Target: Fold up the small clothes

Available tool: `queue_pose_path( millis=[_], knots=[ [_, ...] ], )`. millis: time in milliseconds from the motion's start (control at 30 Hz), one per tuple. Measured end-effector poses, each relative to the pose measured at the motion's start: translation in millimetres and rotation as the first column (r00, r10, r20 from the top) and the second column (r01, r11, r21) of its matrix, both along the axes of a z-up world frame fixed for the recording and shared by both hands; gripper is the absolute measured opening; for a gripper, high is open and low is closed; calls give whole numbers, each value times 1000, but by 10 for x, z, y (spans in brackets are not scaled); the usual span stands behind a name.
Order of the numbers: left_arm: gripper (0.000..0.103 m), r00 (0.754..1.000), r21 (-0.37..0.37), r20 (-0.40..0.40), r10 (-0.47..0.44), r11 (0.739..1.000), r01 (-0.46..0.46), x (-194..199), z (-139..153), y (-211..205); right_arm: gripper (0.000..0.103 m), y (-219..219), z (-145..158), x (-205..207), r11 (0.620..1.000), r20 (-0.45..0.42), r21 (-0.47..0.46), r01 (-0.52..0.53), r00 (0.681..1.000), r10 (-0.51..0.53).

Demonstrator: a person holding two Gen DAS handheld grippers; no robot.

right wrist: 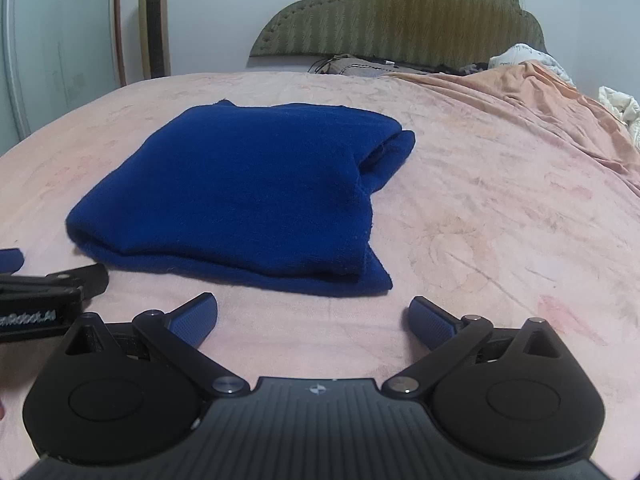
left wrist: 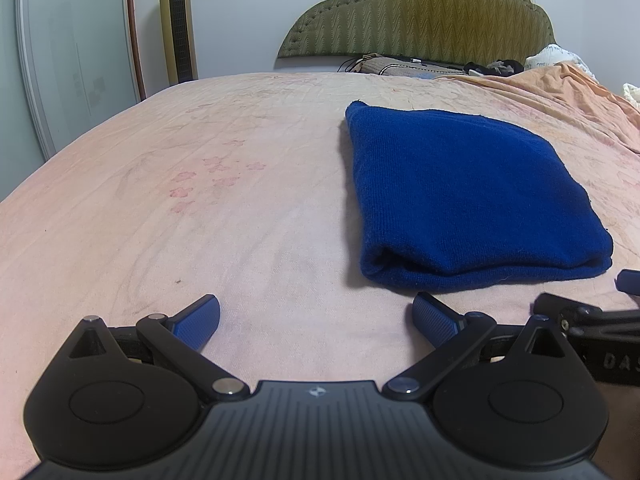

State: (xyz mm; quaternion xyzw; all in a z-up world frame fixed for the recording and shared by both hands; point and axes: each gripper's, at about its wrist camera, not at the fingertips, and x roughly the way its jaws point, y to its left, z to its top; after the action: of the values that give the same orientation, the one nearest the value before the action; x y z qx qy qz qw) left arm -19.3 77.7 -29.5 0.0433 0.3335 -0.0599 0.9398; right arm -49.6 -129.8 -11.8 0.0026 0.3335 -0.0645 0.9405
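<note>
A dark blue knit garment point(left wrist: 460, 196) lies folded into a thick rectangle on the pink bed sheet point(left wrist: 200, 200). It also shows in the right wrist view point(right wrist: 248, 192), with a loose layer sticking out at its right side. My left gripper point(left wrist: 316, 316) is open and empty, just short of the garment's near left corner. My right gripper point(right wrist: 312, 316) is open and empty, just short of the garment's near edge. Each gripper shows at the edge of the other's view: the right one point(left wrist: 592, 316), the left one point(right wrist: 44, 284).
An olive padded headboard point(left wrist: 416, 16) stands at the far end of the bed. Bunched orange bedding point(right wrist: 532, 88) and white fabric point(right wrist: 616, 104) lie at the far right. A gold tower fan point(left wrist: 178, 24) and a glass wardrobe door point(left wrist: 68, 60) stand at the left.
</note>
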Motion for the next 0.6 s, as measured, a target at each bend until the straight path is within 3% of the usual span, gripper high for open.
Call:
queue_pose_path(
  millis=[200, 400, 467, 600],
  knots=[
    [103, 1000, -22, -22, -14, 1000, 13, -43, 68, 85, 103, -113, 163, -199, 988, -29, 152, 33, 999, -29],
    [103, 998, -15, -58, -5, 1000, 4, -132, 231, 121, 103, -163, 347, -251, 938, -115, 336, 81, 992, -44],
    [103, 999, 0, -46, -7, 1000, 7, -185, 289, 116, 103, -139, 360, -254, 936, -121, 340, 89, 991, -50],
    [103, 999, 29, -38, -15, 999, 16, -249, 375, 81, 103, 10, 386, -249, 973, -101, 212, 95, 992, -75]
  ],
)
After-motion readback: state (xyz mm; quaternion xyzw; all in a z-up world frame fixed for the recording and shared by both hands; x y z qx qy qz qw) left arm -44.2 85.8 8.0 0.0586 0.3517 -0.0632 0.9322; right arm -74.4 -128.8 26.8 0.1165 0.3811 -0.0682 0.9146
